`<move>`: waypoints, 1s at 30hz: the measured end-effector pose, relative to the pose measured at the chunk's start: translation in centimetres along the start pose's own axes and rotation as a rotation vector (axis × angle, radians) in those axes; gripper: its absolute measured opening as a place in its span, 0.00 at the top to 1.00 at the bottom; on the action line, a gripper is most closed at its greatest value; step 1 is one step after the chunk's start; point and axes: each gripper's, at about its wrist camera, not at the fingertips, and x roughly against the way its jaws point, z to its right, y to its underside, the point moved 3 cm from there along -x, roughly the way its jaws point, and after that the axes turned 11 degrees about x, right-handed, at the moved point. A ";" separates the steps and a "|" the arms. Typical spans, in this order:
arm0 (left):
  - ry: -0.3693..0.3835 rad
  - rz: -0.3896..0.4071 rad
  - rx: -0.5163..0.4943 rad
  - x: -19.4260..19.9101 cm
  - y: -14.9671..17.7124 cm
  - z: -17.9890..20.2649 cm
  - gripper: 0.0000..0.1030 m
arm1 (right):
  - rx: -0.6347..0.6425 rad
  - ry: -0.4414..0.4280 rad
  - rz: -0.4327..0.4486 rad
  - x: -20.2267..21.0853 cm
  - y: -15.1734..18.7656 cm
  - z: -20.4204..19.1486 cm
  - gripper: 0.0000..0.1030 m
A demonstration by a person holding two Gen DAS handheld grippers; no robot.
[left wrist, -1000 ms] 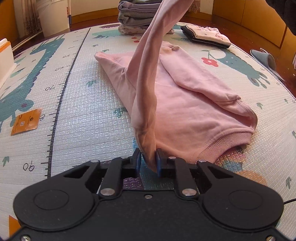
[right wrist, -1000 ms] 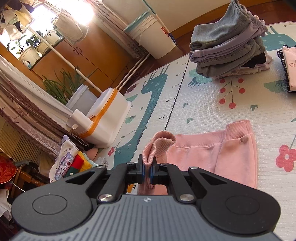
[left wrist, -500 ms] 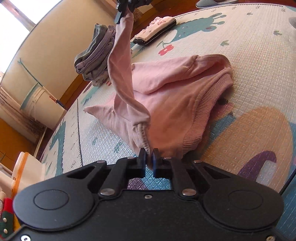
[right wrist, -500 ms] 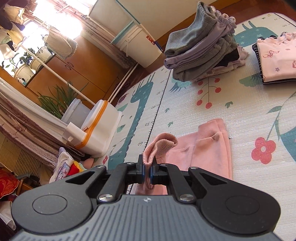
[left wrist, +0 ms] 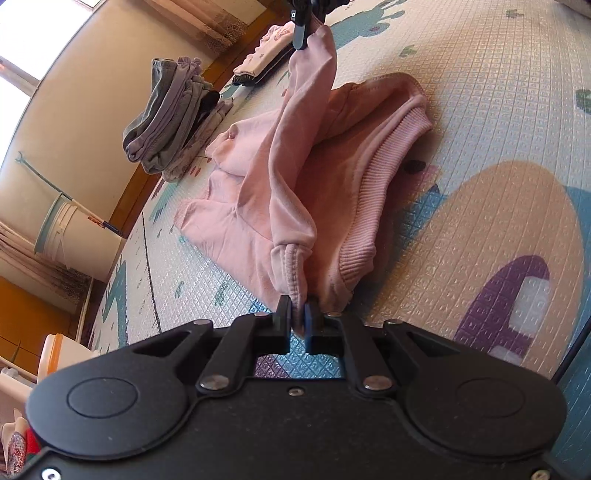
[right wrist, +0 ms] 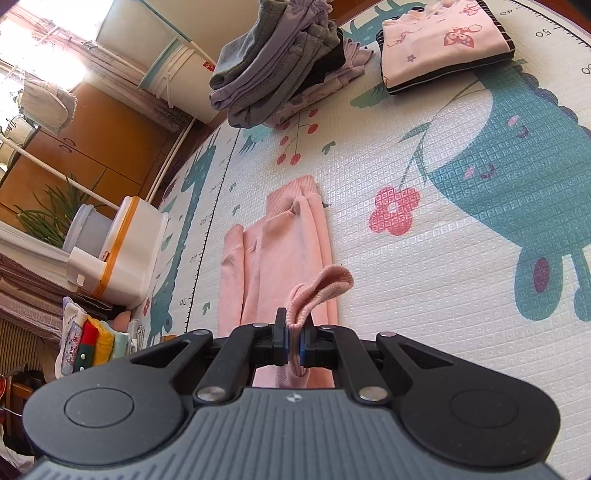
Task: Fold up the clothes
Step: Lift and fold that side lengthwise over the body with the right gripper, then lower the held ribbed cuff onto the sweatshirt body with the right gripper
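A pink sweatshirt (left wrist: 258, 192) lies partly folded on the patterned play mat (left wrist: 498, 110). My left gripper (left wrist: 300, 318) is shut on a bunched seam of its sleeve, low over the mat. The sleeve stretches up to my right gripper (left wrist: 301, 22), seen at the top of the left wrist view. In the right wrist view my right gripper (right wrist: 294, 341) is shut on the ribbed pink cuff (right wrist: 321, 286), held above the sweatshirt's folded part (right wrist: 284, 243).
A stack of folded grey and lilac clothes (right wrist: 280, 62) and a folded white patterned garment (right wrist: 443, 40) sit at the mat's far side. A white bucket (left wrist: 74, 240) and a white box with an orange band (right wrist: 118, 243) stand off the mat's edge.
Both grippers have swung over the mat while holding the sleeve taut. The left wrist view has tilted further, and the right gripper now looks more steeply down at the mat.
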 end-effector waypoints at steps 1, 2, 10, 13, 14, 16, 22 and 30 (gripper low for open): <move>0.001 0.001 -0.006 0.0 0.0 0.1 0.96 | -0.007 0.010 -0.006 -0.1 0.3 0.3 0.93; 0.003 0.000 -0.008 0.0 0.1 0.1 0.96 | -0.015 0.020 -0.012 -0.2 0.6 0.6 0.93; -0.001 0.009 -0.070 0.1 0.3 0.6 0.96 | -0.029 0.048 -0.014 -0.7 0.9 1.2 0.93; -0.004 0.014 -0.112 0.2 0.5 1.0 0.97 | -0.018 0.060 -0.028 -1.2 0.6 1.1 0.93; -0.005 0.015 -0.122 0.3 0.5 1.0 0.97 | -0.018 0.065 -0.031 -1.3 0.5 1.1 0.92; 0.008 0.012 -0.099 0.7 0.3 0.7 0.95 | -0.016 0.077 -0.043 -1.5 0.6 1.1 0.92; 0.222 -0.027 0.123 3.3 0.1 -3.5 0.93 | -0.010 0.070 -0.030 -1.4 0.7 0.5 0.92; 0.334 -0.099 0.596 1.4 -0.4 -10.6 0.93 | 0.017 0.027 -0.003 -1.2 -0.7 -1.0 0.92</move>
